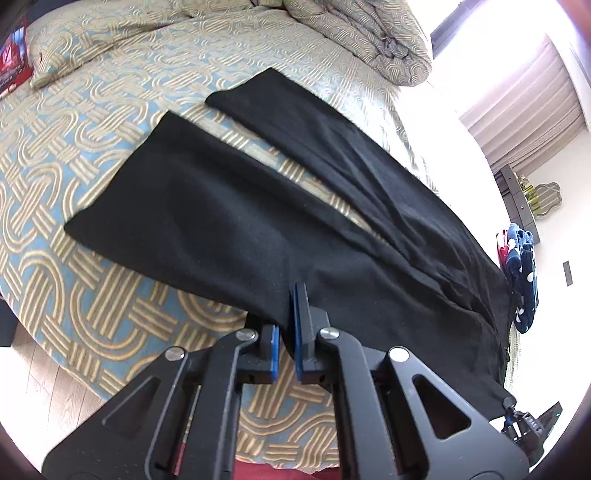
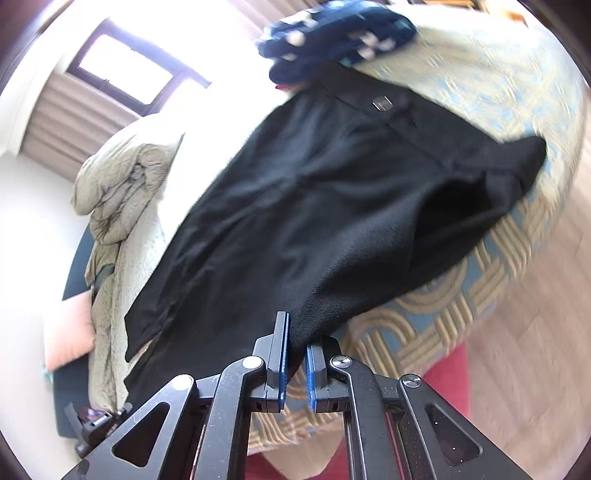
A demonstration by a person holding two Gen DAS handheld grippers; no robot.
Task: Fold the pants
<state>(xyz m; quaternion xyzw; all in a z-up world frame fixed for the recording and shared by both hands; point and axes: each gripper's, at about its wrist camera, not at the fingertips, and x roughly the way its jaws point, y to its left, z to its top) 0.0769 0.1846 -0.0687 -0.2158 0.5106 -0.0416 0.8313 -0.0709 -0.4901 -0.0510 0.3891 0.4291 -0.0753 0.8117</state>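
Note:
Black pants [image 1: 229,206] lie spread on a bed with a blue and tan patterned cover [image 1: 74,147], legs apart and pointing away. My left gripper [image 1: 286,328] is shut on the near edge of the pants, cloth pinched between its blue pads. In the right wrist view the pants [image 2: 314,192] show the waistband and a small metal clasp at the far end. My right gripper [image 2: 297,347] is shut on the near edge of the pants, with black cloth between its blue pads. The right wrist view is blurred by motion.
A rolled duvet [image 1: 373,40] lies at the head of the bed. A navy polka-dot garment [image 1: 522,273] sits at the bed's edge and shows in the right wrist view [image 2: 332,33]. A red packet [image 1: 14,59] lies far left. Wooden floor [image 2: 517,350] borders the bed.

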